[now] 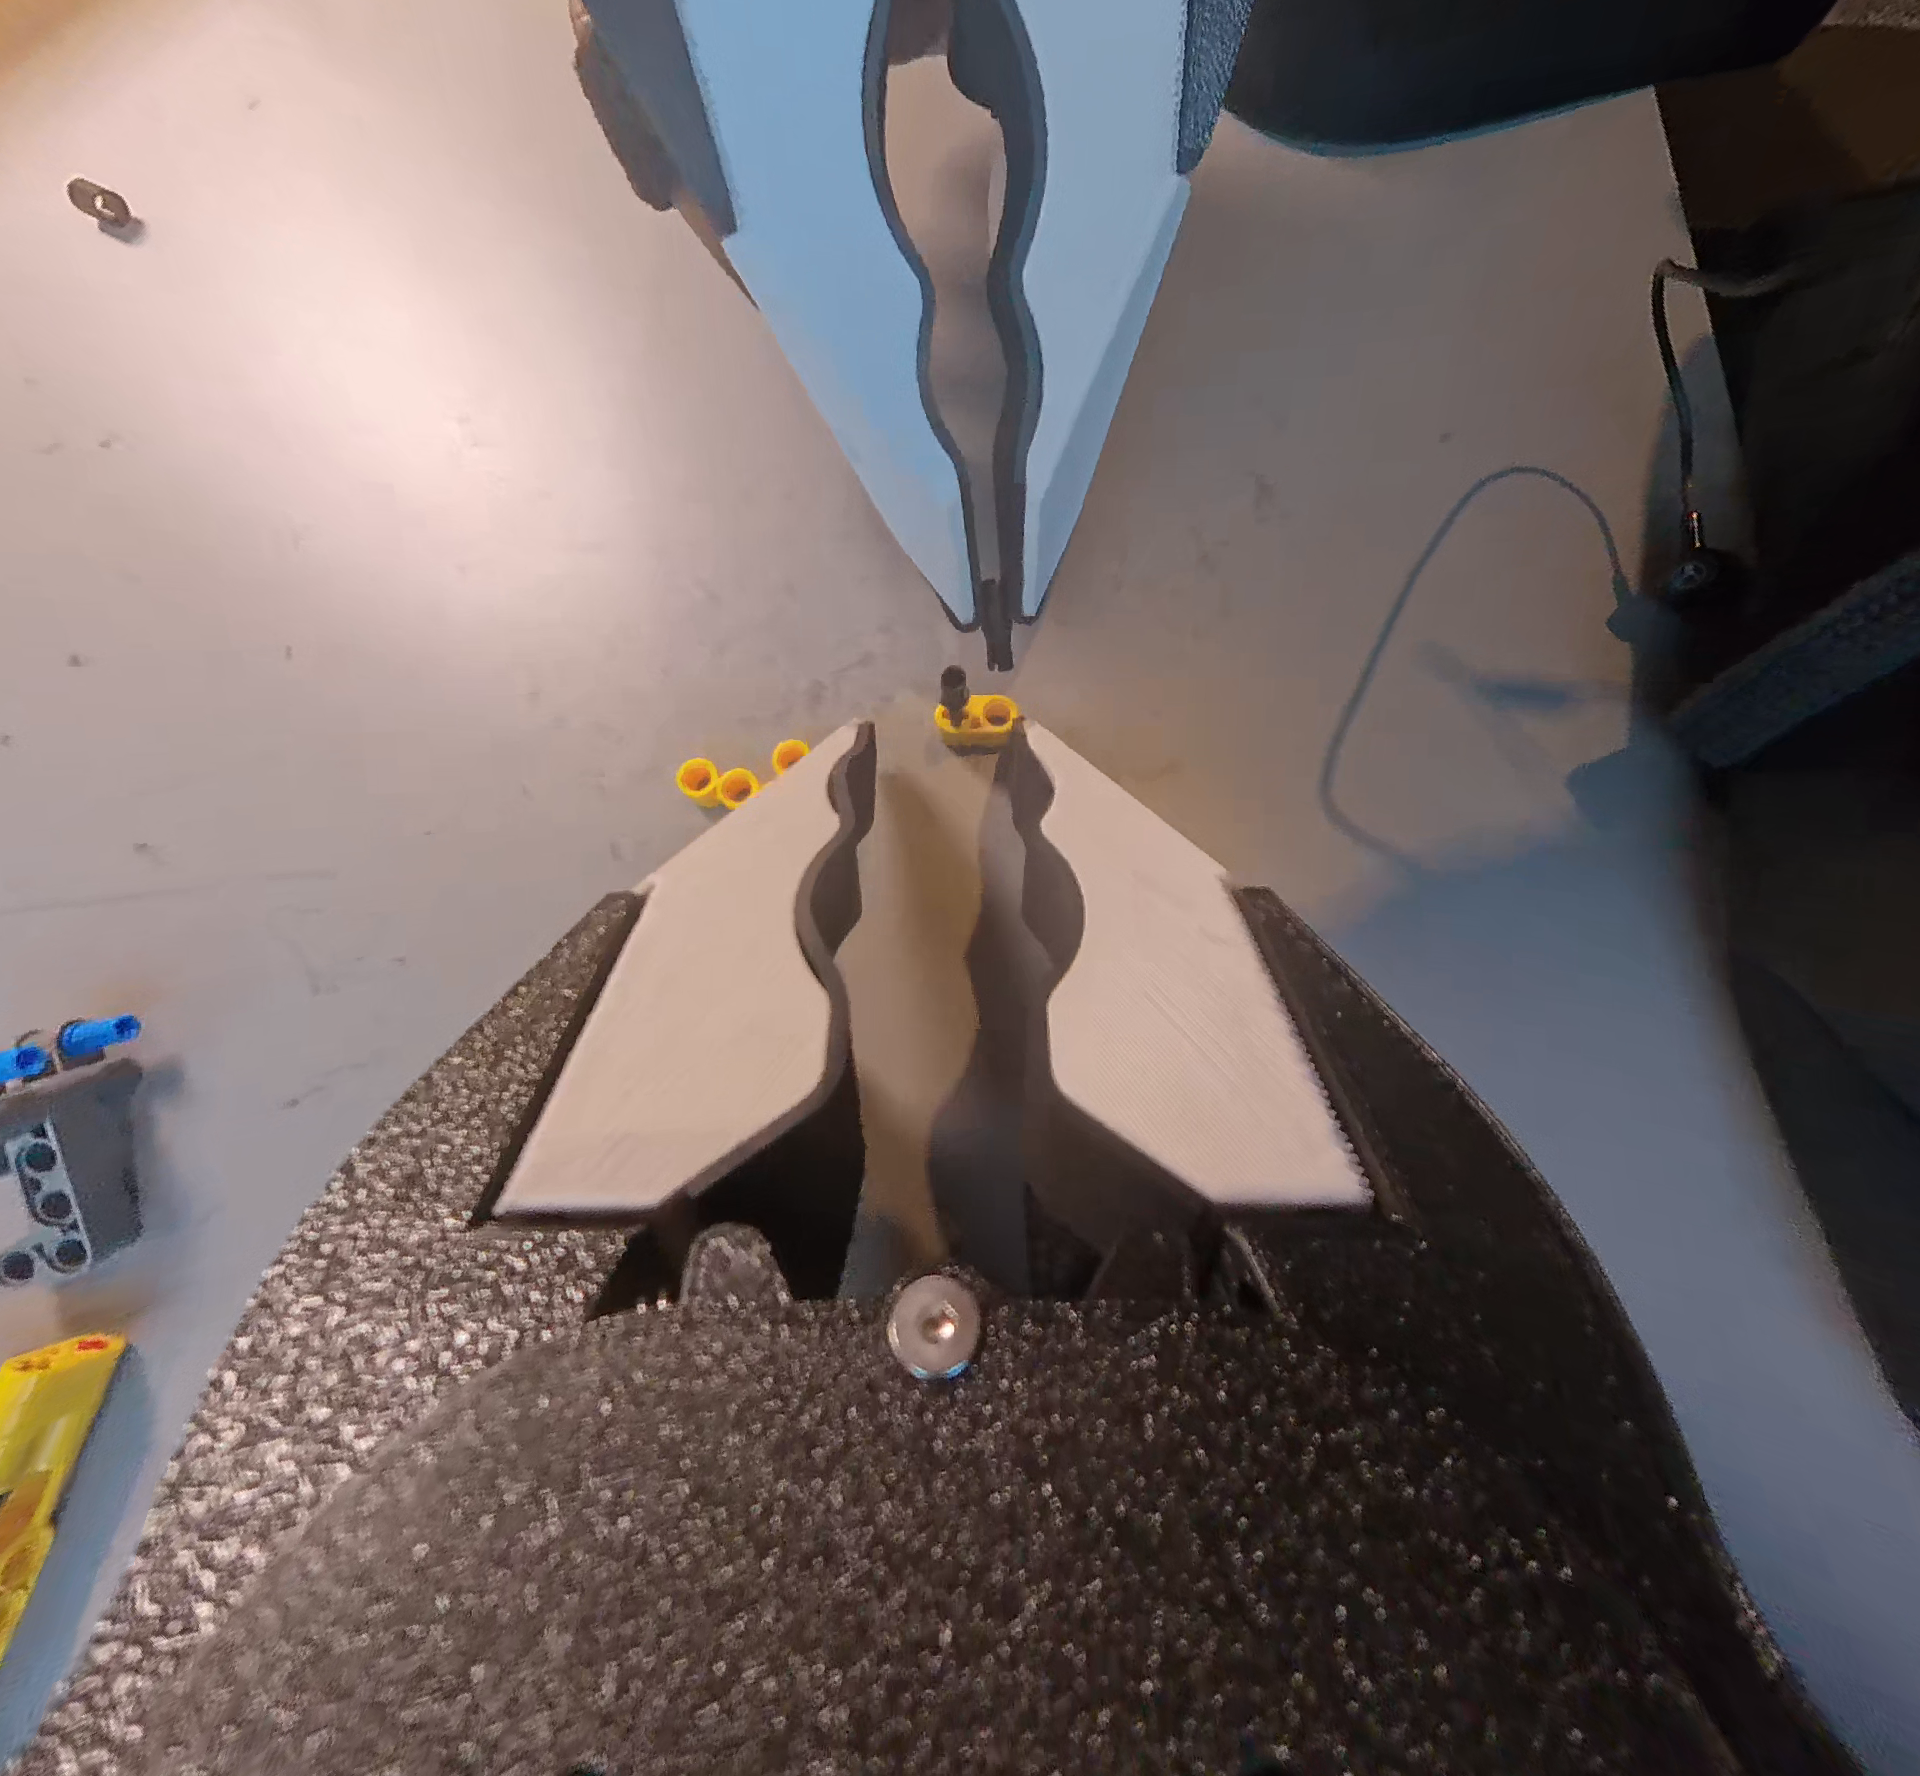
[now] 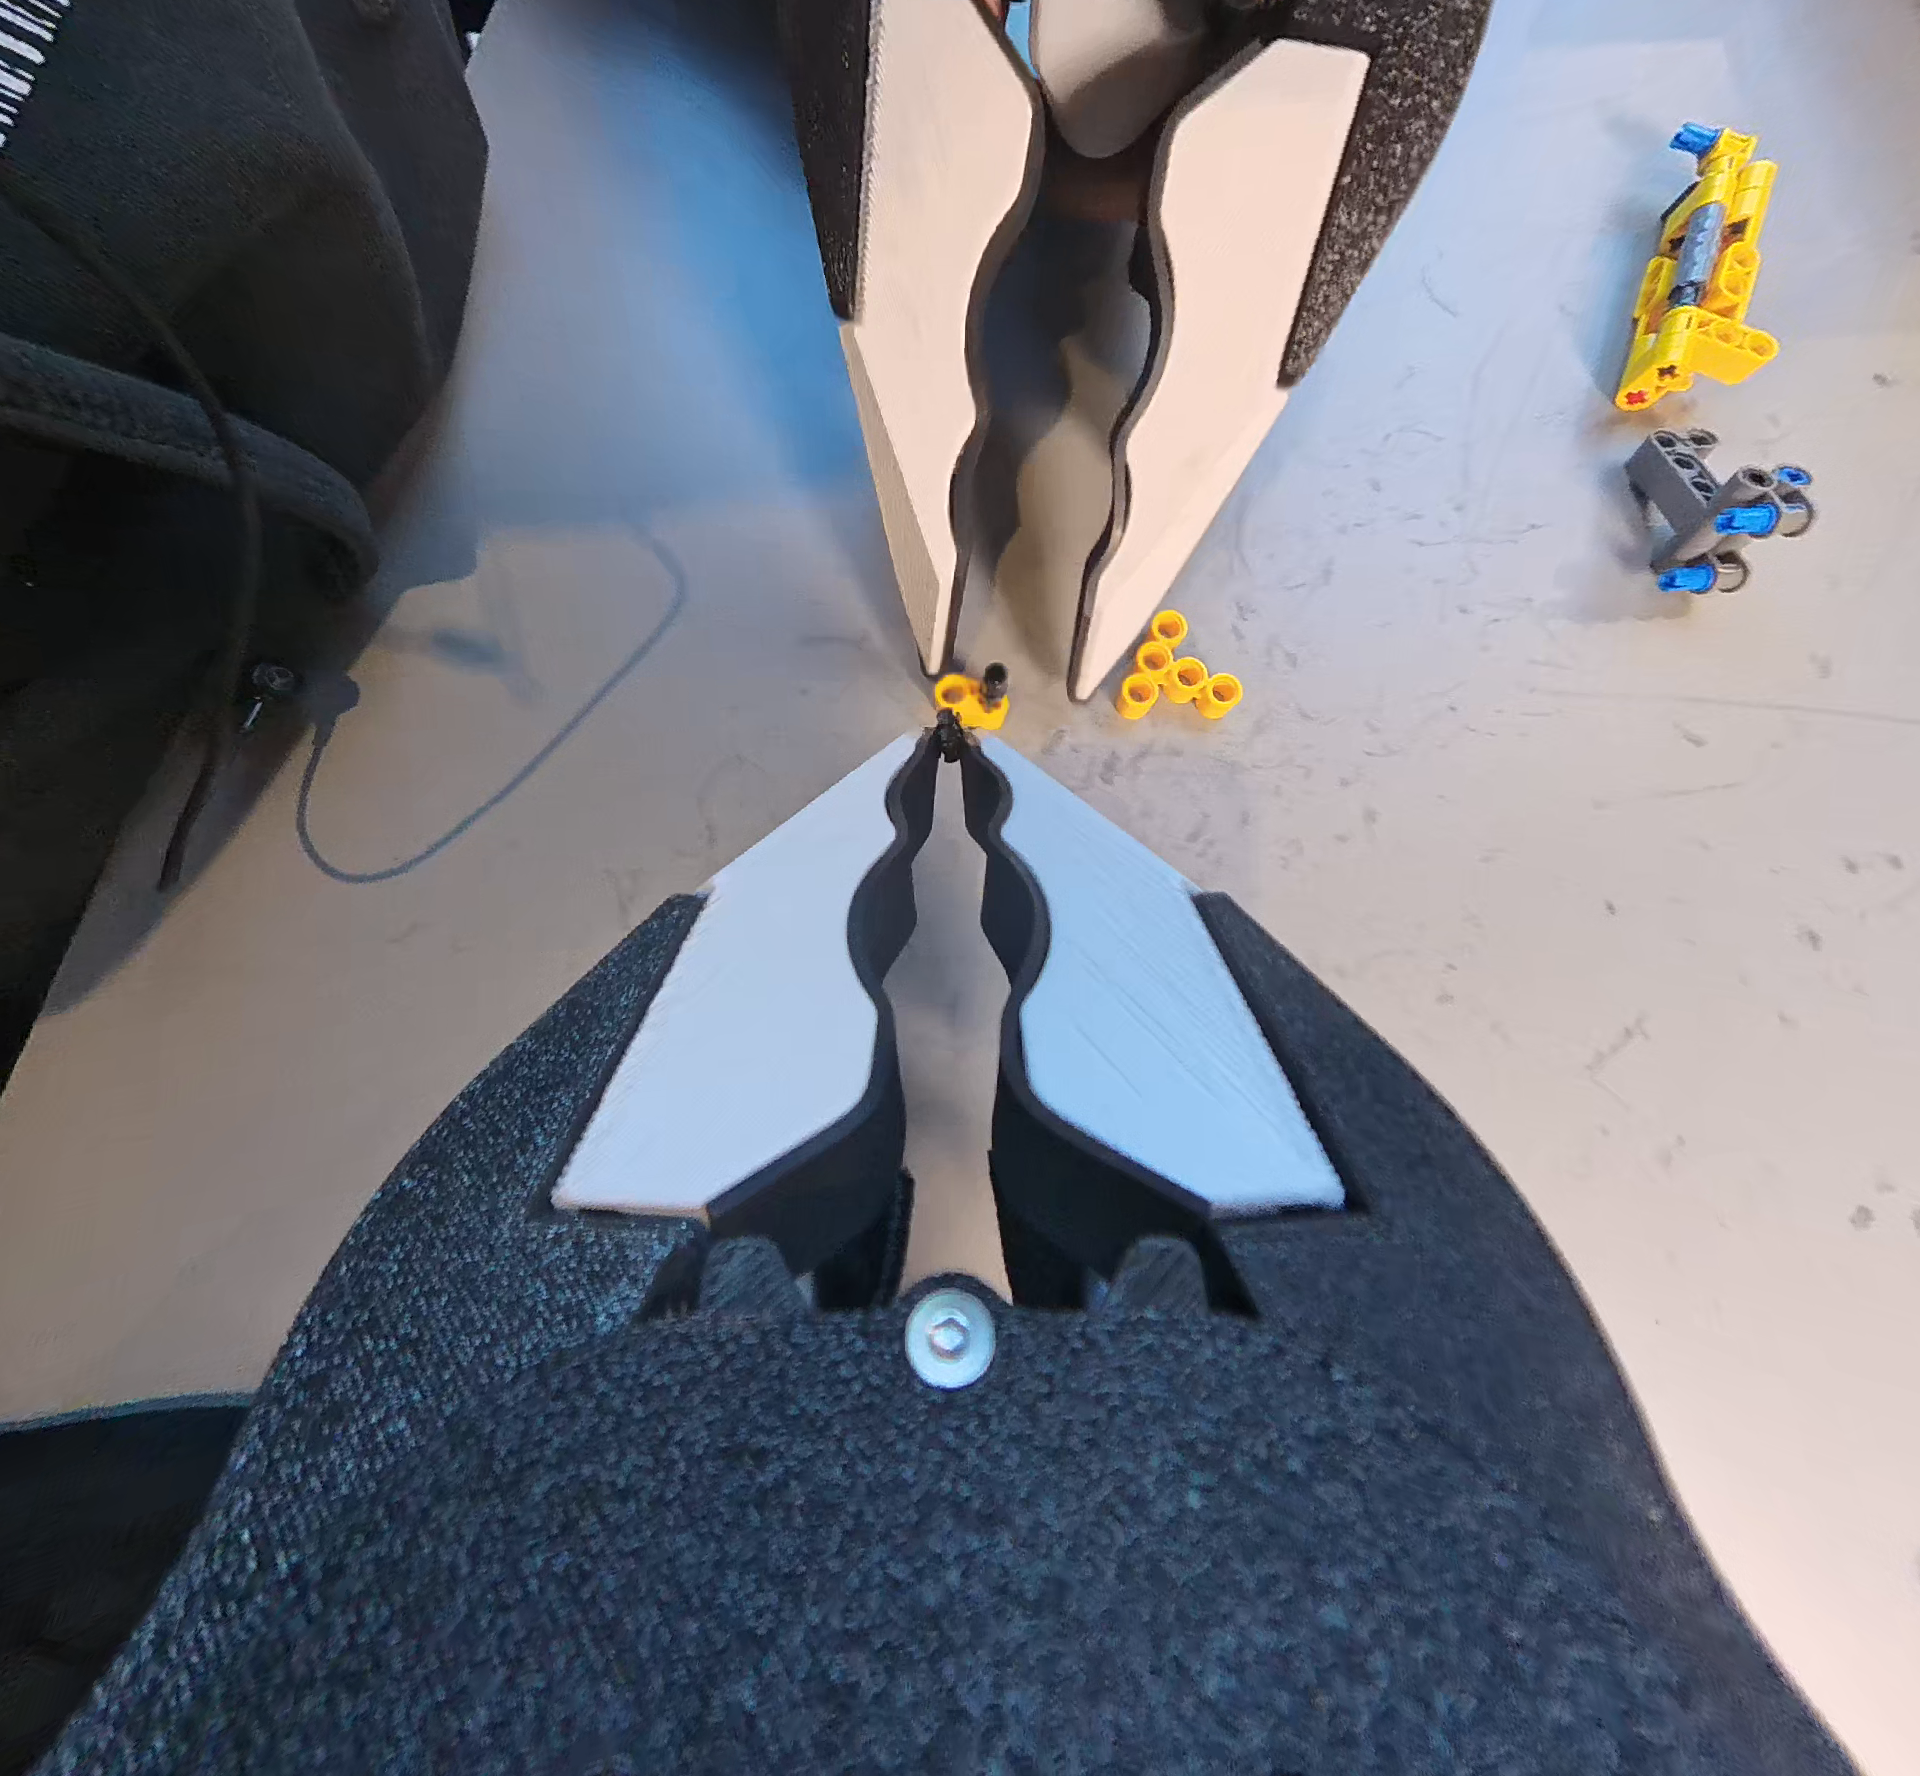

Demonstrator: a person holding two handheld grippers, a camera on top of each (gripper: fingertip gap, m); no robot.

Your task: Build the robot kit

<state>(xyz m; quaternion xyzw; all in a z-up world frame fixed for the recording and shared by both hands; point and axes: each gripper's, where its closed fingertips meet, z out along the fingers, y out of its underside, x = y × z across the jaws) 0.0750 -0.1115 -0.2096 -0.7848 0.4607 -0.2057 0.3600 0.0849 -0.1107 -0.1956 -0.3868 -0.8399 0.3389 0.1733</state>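
**Inspector:** Report on the small yellow beam (image 1: 977,720), the landmark piece.

**Assistant:** A short moulded plastic beam with rounded ends and two round holes, lying flat on the smooth, scuffed grey table (image 1: 364,479). A black ribbed pin (image 1: 952,684) stands upright in one hole; the other hole is empty.

**Inspector:** Left gripper (image 1: 940,739)?

**Assistant:** Pale layered-print fingers with wavy black pads on a speckled black body. The tips stand apart, one either side of the beam. Whether they touch it, I cannot tell.

**Inspector:** Right gripper (image 2: 948,741)?

**Assistant:** Same build. The tips are pinched together on a second black pin (image 2: 948,739), thin and dark, held just beside the beam, over the empty-hole end.

**Inspector:** Surroundings?

**Assistant:** Just beside the beam lies a yellow T-shaped piece (image 2: 1179,672) of open ring holes. Well apart from the beam sit a grey holed assembly with blue pins (image 2: 1714,511) and a long yellow assembly (image 2: 1704,272). On the beam's other side, a thin black cable (image 2: 499,770) loops across the table near dark knitted fabric (image 2: 187,272).
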